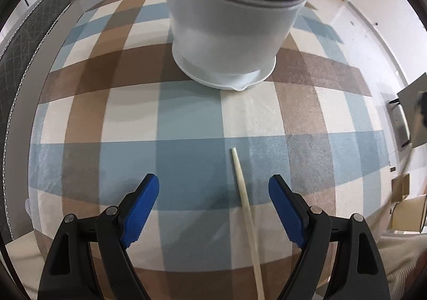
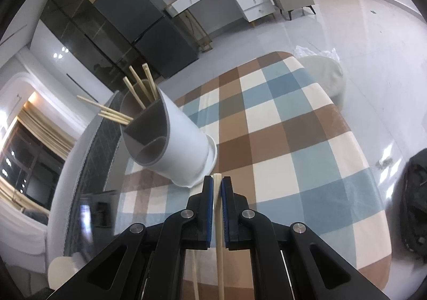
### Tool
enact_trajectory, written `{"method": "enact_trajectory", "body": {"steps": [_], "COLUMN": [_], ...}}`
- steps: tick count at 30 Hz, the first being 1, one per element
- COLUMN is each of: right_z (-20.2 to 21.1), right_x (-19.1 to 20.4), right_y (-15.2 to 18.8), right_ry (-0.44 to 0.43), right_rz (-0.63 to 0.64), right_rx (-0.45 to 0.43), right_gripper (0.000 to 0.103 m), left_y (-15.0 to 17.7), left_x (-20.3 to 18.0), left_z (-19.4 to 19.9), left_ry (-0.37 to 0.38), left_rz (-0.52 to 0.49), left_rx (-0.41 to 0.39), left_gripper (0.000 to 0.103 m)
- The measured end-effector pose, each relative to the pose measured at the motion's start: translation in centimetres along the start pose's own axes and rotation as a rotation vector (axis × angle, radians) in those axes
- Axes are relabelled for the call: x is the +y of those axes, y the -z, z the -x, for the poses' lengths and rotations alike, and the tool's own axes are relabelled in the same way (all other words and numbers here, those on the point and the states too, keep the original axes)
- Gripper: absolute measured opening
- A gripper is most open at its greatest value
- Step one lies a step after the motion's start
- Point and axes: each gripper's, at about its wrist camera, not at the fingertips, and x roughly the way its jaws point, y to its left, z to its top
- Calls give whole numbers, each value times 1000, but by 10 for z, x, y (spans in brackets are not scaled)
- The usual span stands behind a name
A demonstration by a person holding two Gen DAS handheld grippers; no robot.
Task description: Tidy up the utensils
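A white utensil holder (image 1: pixel 229 33) with a grey divided inside stands on the checked tablecloth (image 1: pixel 133 124). In the right wrist view the holder (image 2: pixel 184 145) has several wooden chopsticks (image 2: pixel 138 89) sticking out of its far compartments. My left gripper (image 1: pixel 213 185) hangs open over the cloth, and a pale chopstick (image 1: pixel 244 193) lies flat between its fingers, nearer the right one and untouched. My right gripper (image 2: pixel 217 182) is shut on a pale chopstick (image 2: pixel 219 246) whose tip shows just past the pads, near the holder's base. A second stick (image 2: pixel 194 273) shows below the gripper.
A grey quilted chair back (image 1: pixel 26 60) stands at the table's left edge. The round table's rim curves off to the right above a pale floor (image 2: pixel 360 33). A beige pouf (image 2: pixel 325 76) sits beyond the far edge, and a dark bag (image 2: pixel 416 193) is at the right.
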Motion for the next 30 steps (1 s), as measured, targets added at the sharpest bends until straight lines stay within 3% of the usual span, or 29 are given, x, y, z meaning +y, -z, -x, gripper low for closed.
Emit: {"method": "enact_trajectory", "body": {"steps": [5,9,12,14,15,20,30], "right_z": [3,7,9,10,10,13,23], "right_x": [-2,-2,-3,-4,-4,-2,14], "right_y": [-2,-3,-4,-4,-4,-1,17], "right_ry": [-13,-27,-27,-26,-25,2,18], "right_rz": [-12,-21,-26,-33,-36,-22,25], "right_rx": [-4,-14,-16,-15,-15,-29,-73], "right_gripper": [5,6,6,6,6,6,6], "left_y": [-6,-5,-5,-8,-9,-15,-24], "left_x": [-7,-13,-21,-30,-33,-36,-25], "left_z": [-13,-18,-15,-15,-15,-14,69], "left_ry": [-48,-70,-62,-46,-35,-15,90], "left_rz": [26,34,14,-14,-13,4,-21], "left_rx": [27,23,12,14,22,3,-263], "left_gripper": [79,62,37,4,1,0,0]}}
